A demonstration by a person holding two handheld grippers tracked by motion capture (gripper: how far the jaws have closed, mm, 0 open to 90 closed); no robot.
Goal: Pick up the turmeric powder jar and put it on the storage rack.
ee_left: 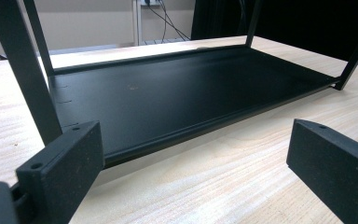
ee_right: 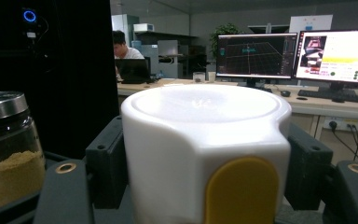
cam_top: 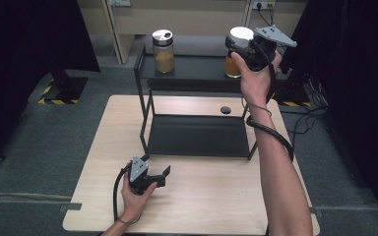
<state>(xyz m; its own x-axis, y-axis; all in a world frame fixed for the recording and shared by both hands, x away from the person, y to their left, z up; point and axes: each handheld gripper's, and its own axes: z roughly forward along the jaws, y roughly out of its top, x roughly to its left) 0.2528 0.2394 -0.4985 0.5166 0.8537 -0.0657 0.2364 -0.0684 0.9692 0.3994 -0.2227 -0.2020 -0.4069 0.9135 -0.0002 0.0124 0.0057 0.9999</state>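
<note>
Wooden table bears a black rack; grey floor around.

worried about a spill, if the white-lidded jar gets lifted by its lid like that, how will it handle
The right gripper is clamped on the white lid, not the body, so the jar could drop if the lid is loose. Its smooth plastic looks somewhat slippery. The orange filling probably makes it bottom-heavy, so it may swing.

Even indoor light, soft shadows – dark curtains at edges – close objects slightly blurred
</note>
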